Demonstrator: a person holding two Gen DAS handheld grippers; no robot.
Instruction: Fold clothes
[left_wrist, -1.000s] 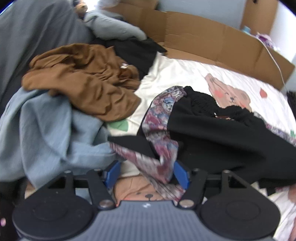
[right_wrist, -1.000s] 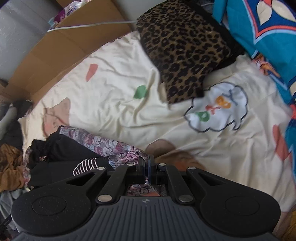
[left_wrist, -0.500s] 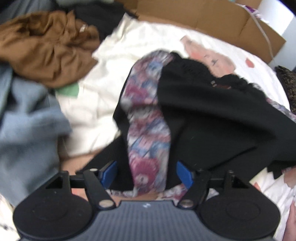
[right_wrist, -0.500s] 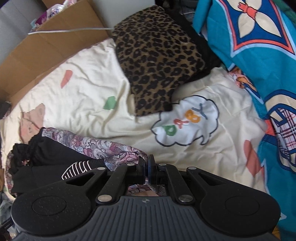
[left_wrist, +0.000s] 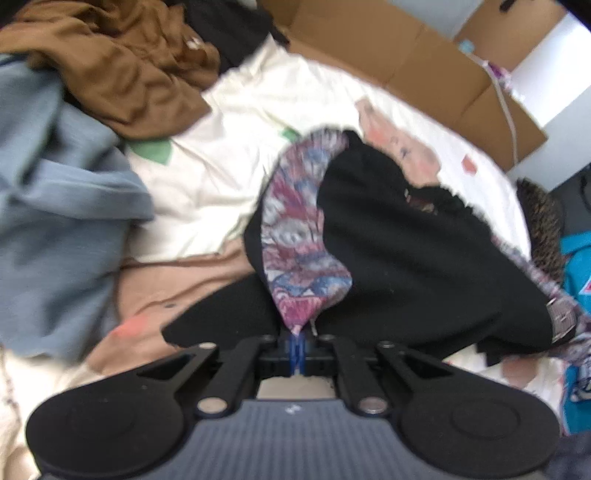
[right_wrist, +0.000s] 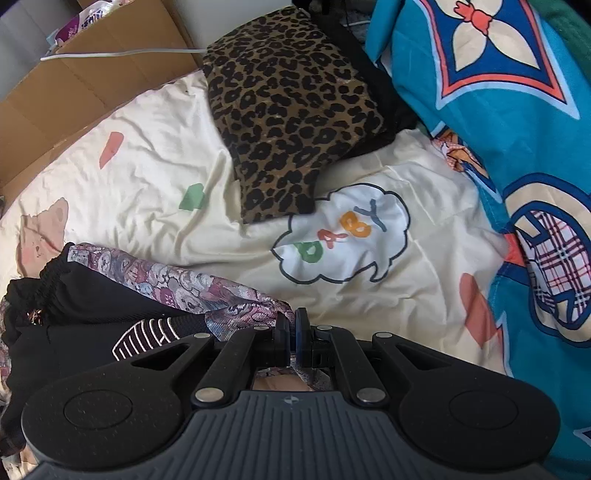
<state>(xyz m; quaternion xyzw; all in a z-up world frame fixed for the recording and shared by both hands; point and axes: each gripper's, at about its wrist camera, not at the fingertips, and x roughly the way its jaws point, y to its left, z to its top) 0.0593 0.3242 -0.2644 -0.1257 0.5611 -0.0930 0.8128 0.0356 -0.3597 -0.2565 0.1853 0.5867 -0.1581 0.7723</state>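
The garment in hand was a black piece with a floral lining (left_wrist: 303, 236), lying bunched on the cream bedsheet (left_wrist: 221, 177) between my two tools. The left gripper (left_wrist: 296, 341) had its jaws pressed together on a point of the floral fabric at the near edge. The right gripper (right_wrist: 291, 334) likewise had its jaws pinched on the floral edge of the same garment (right_wrist: 184, 291), at its other end.

I judged the step to be the opening of the fold: both ends gripped, cloth not yet spread flat. The left view was blurred, so finer detail of that hold could not be confirmed.

The next move called for drawing the two grips apart to tension the garment, then laying it flat on the bare sheet. Free space lay toward the cloud print (right_wrist: 343, 236). A leopard-print piece (right_wrist: 291, 107) sat beyond it, and a heap of brown cloth (left_wrist: 122, 70) and blue cloth (left_wrist: 55, 192) crowded the left side.
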